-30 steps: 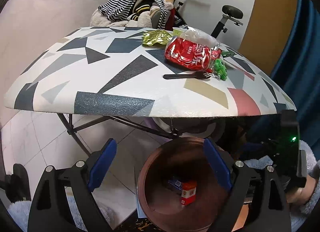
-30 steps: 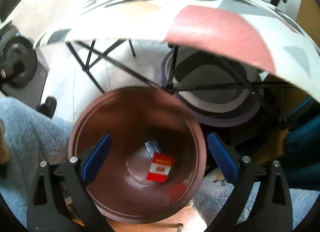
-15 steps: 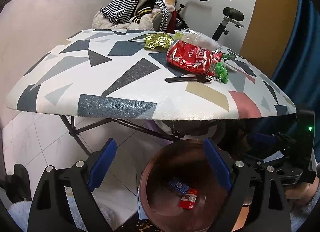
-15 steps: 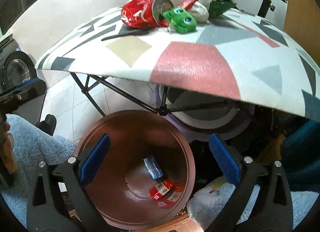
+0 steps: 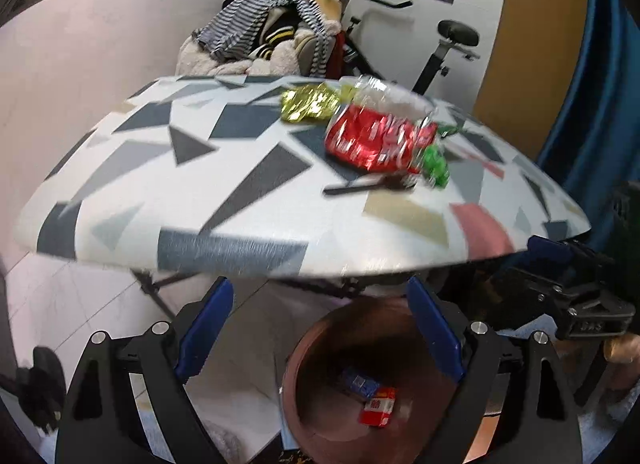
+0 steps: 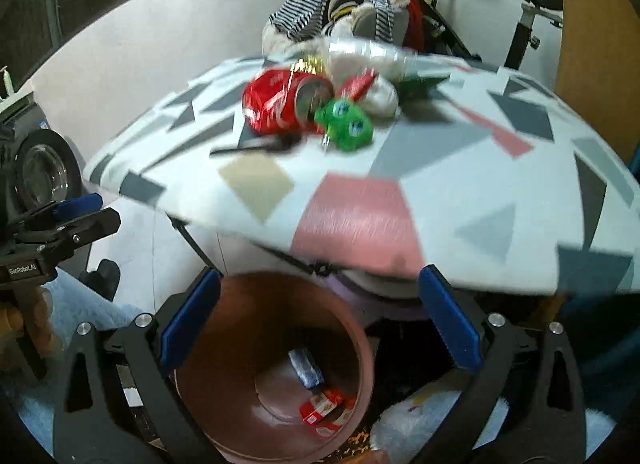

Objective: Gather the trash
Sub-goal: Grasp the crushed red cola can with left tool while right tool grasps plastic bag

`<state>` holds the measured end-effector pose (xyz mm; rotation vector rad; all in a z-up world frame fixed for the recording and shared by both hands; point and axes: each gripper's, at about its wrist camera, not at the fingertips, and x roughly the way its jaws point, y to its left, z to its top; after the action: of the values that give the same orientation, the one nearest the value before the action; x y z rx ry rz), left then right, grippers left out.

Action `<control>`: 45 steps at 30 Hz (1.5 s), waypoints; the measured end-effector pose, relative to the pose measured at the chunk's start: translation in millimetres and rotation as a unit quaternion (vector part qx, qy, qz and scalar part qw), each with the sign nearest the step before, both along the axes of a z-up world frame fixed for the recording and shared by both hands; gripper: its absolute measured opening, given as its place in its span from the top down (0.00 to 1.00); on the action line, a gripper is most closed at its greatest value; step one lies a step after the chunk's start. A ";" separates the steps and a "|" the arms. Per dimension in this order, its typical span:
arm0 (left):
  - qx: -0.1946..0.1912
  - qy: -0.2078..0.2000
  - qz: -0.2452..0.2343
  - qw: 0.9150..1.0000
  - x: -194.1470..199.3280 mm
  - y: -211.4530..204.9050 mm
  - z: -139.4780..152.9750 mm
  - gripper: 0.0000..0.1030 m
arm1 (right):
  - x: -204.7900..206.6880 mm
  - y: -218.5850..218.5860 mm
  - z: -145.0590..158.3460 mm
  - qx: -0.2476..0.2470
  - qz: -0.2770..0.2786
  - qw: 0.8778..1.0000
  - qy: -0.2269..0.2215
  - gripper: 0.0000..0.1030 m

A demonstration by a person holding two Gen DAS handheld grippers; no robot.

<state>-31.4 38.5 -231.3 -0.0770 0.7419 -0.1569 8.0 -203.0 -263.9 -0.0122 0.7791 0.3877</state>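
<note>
A brown round bin (image 5: 320, 400) (image 6: 352, 348) stands on the floor under the table edge, holding a red carton (image 5: 378, 406) (image 6: 320, 410) and a blue packet (image 5: 360, 380) (image 6: 306, 368). On the patterned table (image 5: 224, 200) (image 6: 500, 184) lie a crushed red can (image 5: 376, 140) (image 6: 276, 104), a gold wrapper (image 5: 306, 104), a green wrapper (image 5: 436, 164) (image 6: 348, 128), a black plastic fork (image 5: 360, 186) (image 6: 256, 148) and a clear plastic bottle (image 6: 372, 52). My left gripper (image 5: 320, 328) is open and empty above the bin. My right gripper (image 6: 320, 320) is open and empty above the bin.
A pile of striped clothes (image 5: 264, 28) (image 6: 340, 0) and an exercise bike (image 5: 444, 48) stand behind the table. A blue curtain (image 5: 592, 104) hangs at the right. Black table legs (image 5: 156, 284) cross under the top. The other gripper shows at each view's side (image 5: 576, 300) (image 6: 56, 232).
Both grippers have risen and tilted up from the bin toward the tabletop. The red carton dropped and settled in the bin beside the blue packet. Both stay open.
</note>
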 end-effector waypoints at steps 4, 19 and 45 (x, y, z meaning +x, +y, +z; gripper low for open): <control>-0.008 -0.018 -0.010 1.000 18.0 -0.5 24.2 0.16 | 15.9 -6.4 20.7 -0.018 0.009 1.000 -0.010 0.05; -0.009 -0.015 -0.014 1.000 113.3 12.6 69.6 0.16 | 93.9 -22.8 76.2 -0.045 -0.018 0.999 -0.021 0.05; -0.101 0.055 -0.017 0.993 219.7 52.7 45.9 0.38 | 294.3 6.5 57.2 0.089 -0.034 0.989 0.116 0.53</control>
<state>188.3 91.2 -185.4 -0.2671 0.8363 -0.2606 302.3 -196.4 -206.6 0.2302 0.9687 0.3969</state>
